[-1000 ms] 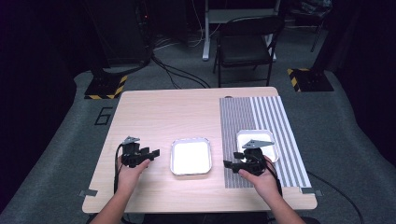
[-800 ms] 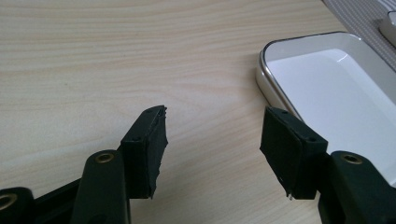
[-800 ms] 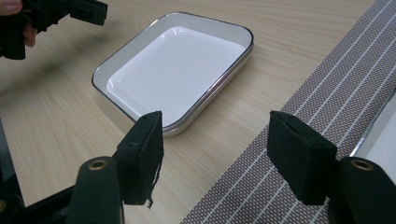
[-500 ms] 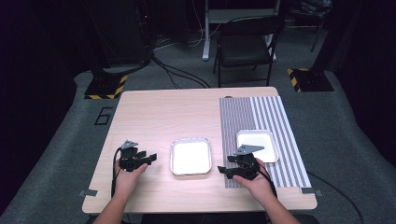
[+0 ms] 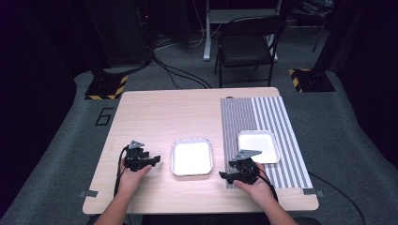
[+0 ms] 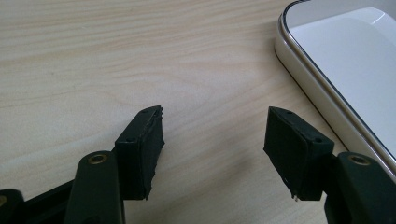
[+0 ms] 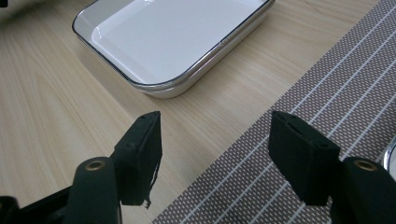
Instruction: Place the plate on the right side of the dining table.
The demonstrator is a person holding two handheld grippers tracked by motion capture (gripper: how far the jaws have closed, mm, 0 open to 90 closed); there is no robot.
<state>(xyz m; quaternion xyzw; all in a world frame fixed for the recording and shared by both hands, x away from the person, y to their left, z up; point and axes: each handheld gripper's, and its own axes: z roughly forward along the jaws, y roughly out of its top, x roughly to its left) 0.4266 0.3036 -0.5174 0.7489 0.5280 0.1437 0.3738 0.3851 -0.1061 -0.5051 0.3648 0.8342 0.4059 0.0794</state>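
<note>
Bare bench (image 5: 159,117) lies open ahead of both hand-held grippers, while the middle tray (image 5: 191,157) stands between them and the right tray (image 5: 257,146) blocks the striped mat (image 5: 263,117).

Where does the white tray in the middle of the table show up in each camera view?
High view: the middle tray sits centre, between both grippers.
Left gripper view: its rim fills the upper right corner.
Right gripper view: it lies at the top, left of centre.
Shared landmark: the wooden table.

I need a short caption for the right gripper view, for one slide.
Open right gripper above the edge of a striped placemat, with a white enamel tray ahead on the wooden table.
</note>
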